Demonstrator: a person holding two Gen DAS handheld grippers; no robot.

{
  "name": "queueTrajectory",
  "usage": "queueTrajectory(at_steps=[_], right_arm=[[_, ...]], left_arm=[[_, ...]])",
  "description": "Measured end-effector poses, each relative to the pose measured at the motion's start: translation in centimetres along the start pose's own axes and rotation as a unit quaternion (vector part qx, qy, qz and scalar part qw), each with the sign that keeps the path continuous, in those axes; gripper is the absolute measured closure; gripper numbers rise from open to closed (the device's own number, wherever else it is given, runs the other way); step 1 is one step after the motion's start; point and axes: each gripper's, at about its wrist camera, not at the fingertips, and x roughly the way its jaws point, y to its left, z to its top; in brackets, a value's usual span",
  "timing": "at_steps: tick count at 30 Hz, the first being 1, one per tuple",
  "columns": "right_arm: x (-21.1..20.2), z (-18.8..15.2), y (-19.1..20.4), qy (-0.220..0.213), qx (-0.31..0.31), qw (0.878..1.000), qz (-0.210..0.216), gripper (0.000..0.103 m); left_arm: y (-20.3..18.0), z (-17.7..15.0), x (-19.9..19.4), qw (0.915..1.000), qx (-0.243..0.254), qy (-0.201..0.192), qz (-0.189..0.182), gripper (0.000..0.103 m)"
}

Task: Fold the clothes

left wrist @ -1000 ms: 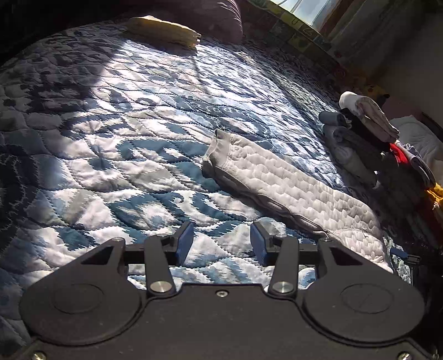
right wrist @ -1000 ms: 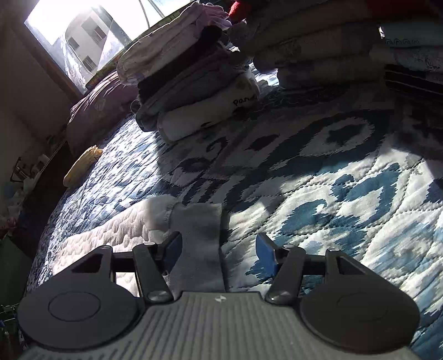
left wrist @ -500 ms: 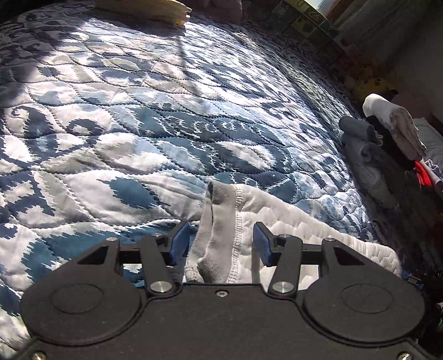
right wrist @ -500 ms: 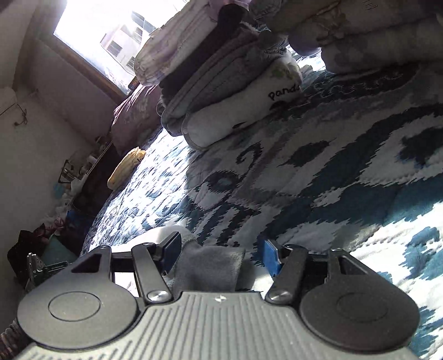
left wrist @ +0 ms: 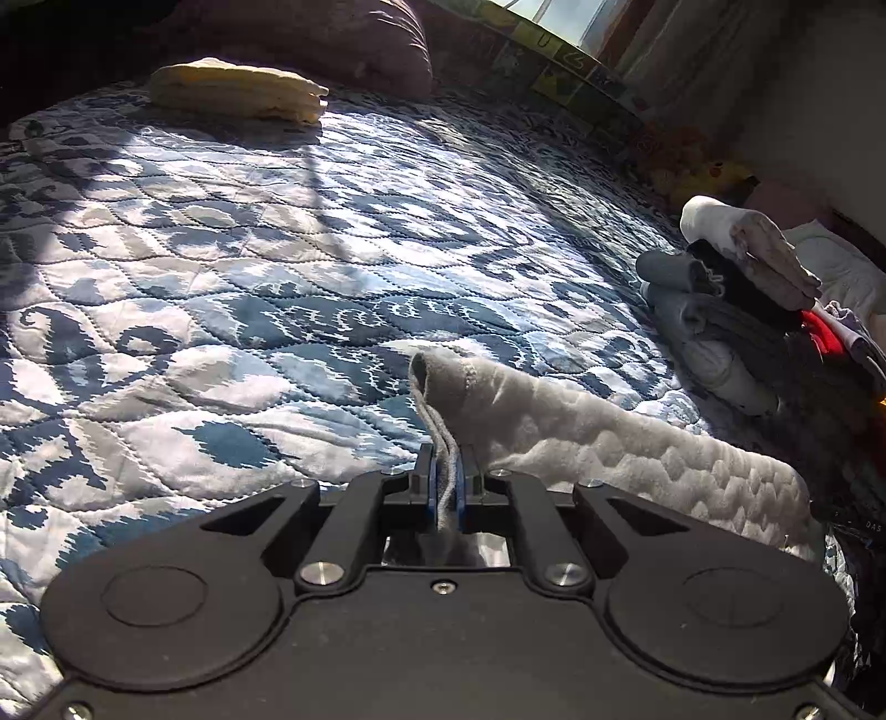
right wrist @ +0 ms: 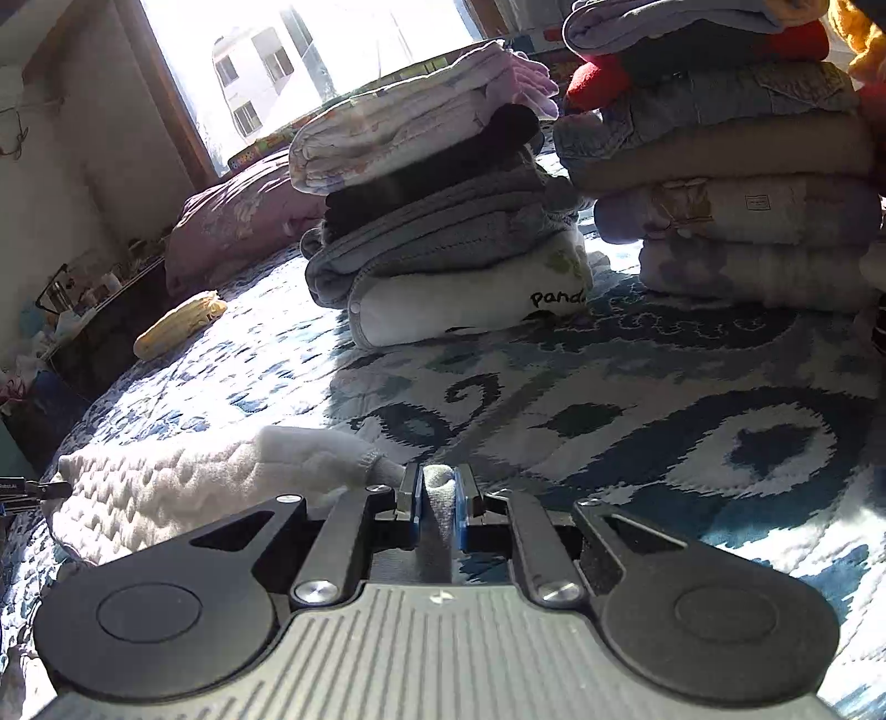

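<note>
A pale grey textured garment [left wrist: 637, 443] lies stretched along the blue patterned quilt [left wrist: 249, 277]. My left gripper [left wrist: 446, 482] is shut on its grey ribbed cuff end, which stands up pinched between the blue pads. In the right wrist view the same grey garment [right wrist: 194, 476] runs off to the left, and my right gripper [right wrist: 440, 495] is shut on its other grey cuff. Both ends are lifted slightly off the quilt [right wrist: 664, 421].
Two stacks of folded clothes [right wrist: 443, 221] [right wrist: 731, 166] stand on the bed ahead of the right gripper, and the folded clothes [left wrist: 736, 310] appear at the left view's right edge. A folded yellow cloth [left wrist: 238, 97] and a purple pillow [left wrist: 310, 39] lie at the far end. A window [right wrist: 310, 66] is behind.
Both grippers went from open to shut, each closing on a cuff end of the grey garment, and the pinched ends have risen a little from the quilt.
</note>
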Motion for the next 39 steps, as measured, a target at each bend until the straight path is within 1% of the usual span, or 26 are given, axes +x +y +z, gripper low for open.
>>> queueTrajectory(at_steps=[1, 2, 3, 4, 5, 6, 8, 10, 12, 14, 15, 16, 18, 19, 21, 22, 23, 24, 26, 28, 30, 31, 33, 35, 38, 39], right_arm=[[1.2, 0.0, 0.2, 0.025, -0.018, 0.999, -0.028, 0.078], [1.3, 0.1, 0.3, 0.025, -0.025, 0.999, -0.039, 0.08], [1.2, 0.2, 0.4, 0.021, -0.03, 0.998, -0.048, 0.079], [0.5, 0.3, 0.8, 0.012, -0.041, 0.998, -0.044, 0.076], [-0.1, 0.4, 1.4, 0.002, -0.052, 0.998, -0.039, 0.074], [-0.8, 0.5, 1.9, -0.008, -0.063, 0.997, -0.033, 0.074], [-2.2, 0.8, 3.1, -0.028, -0.085, 0.996, -0.022, 0.074], [-3.0, 0.8, 4.3, -0.036, -0.109, 0.993, -0.004, 0.074], [-2.3, 0.4, 6.3, -0.019, -0.141, 0.99, 0.022, 0.074], [-0.8, -0.4, 8.0, 0.012, -0.161, 0.986, 0.034, 0.076], [0.5, -1.0, 8.3, 0.04, -0.166, 0.985, 0.029, 0.074], [2.0, -2.0, 8.4, 0.07, -0.17, 0.983, 0.013, 0.066], [1.6, -2.4, 8.7, 0.066, -0.179, 0.982, 0.002, 0.065], [1.3, -2.6, 8.8, 0.061, -0.183, 0.981, -0.002, 0.065], [0.0, -2.7, 9.3, 0.053, -0.201, 0.978, -0.018, 0.065], [-1.1, -2.9, 9.5, 0.048, -0.21, 0.977, -0.011, 0.064], [-2.2, -3.1, 9.7, 0.042, -0.217, 0.975, -0.001, 0.064], [-3.3, -3.3, 9.8, 0.037, -0.225, 0.974, 0.008, 0.064], [-3.4, -4.5, 10.5, 0.055, -0.25, 0.967, 0.012, 0.061], [-3.4, -5.8, 11.2, 0.076, -0.276, 0.958, 0.014, 0.053], [-3.3, -6.7, 10.9, 0.076, -0.265, 0.961, 0.0, 0.05], [-3.9, -6.6, 10.7, 0.08, -0.24, 0.967, -0.002, 0.05], [-6.1, -6.8, 10.8, 0.065, -0.242, 0.968, 0.009, 0.051], [-8.1, -7.4, 11.1, 0.056, -0.266, 0.962, 0.025, 0.05], [-10.3, -9.1, 11.1, 0.06, -0.318, 0.946, 0.026, 0.05], [-10.9, -9.4, 10.9, 0.059, -0.323, 0.944, 0.03, 0.05]], left_arm=[[0.5, -0.3, 0.7, 0.9998, -0.005, 0.01, 0.015, 0.094], [0.9, -0.6, 1.2, 0.9995, -0.009, 0.016, 0.024, 0.085], [1.4, -0.7, 1.2, 0.9994, -0.018, 0.017, 0.024, 0.085], [1.6, -0.7, 0.8, 0.9993, -0.03, 0.012, 0.019, 0.083], [1.6, -0.6, 0.1, 0.9992, -0.031, 0.003, 0.023, 0.076], [1.3, -0.6, -0.5, 0.9992, -0.024, -0.009, 0.031, 0.074], [0.6, -0.6, -1.8, 0.999, -0.004, -0.023, 0.039, 0.073], [-0.2, -0.6, -2.6, 0.999, 0.011, -0.031, 0.029, 0.073], [-1.3, -0.7, -2.7, 0.999, 0.028, -0.032, 0.015, 0.073], [-2.6, -0.8, -2.3, 0.9986, 0.046, -0.027, 0.005, 0.073], [-3.1, -1.0, -1.7, 0.9983, 0.056, -0.018, 0.003, 0.073], [-3.4, -1.3, -0.8, 0.9977, 0.067, 0.001, 0.012, 0.072], [-3.6, -2.3, 0.9, 0.993, 0.1, 0.034, 0.053, 0.071], [-3.7, -2.6, 1.0, 0.9904, 0.117, 0.037, 0.063, 0.069], [-4.0, -2.9, -0.7, 0.9869, 0.14, 0.028, 0.075, 0.071], [-4.3, -3.2, -1.8, 0.9849, 0.153, 0.017, 0.079, 0.076], [-4.5, -3.5, -2.8, 0.9836, 0.163, 0.007, 0.077, 0.076], [-4.7, -3.9, -3.6, 0.9831, 0.169, -0.002, 0.07, 0.076], [-4.9, -4.5, -4.0, 0.9842, 0.168, -0.003, 0.055, 0.075], [-4.6, -5.1, -2.4, 0.9838, 0.161, 0.029, 0.073, 0.074], [-4.0, -5.1, -1.9, 0.9841, 0.139, 0.062, 0.09, 0.07], [-3.7, -4.8, -2.5, 0.9857, 0.115, 0.073, 0.099, 0.067], [-3.7, -5.3, -5.0, 0.9854, 0.118, 0.064, 0.104, 0.068], [-3.9, -6.5, -7.7, 0.9842, 0.136, 0.05, 0.102, 0.061], [-4.1, -8.8, -11.9, 0.9821, 0.158, 0.029, 0.099, 0.06], [-4.2, -9.8, -13.1, 0.9822, 0.16, 0.023, 0.096, 0.06]])
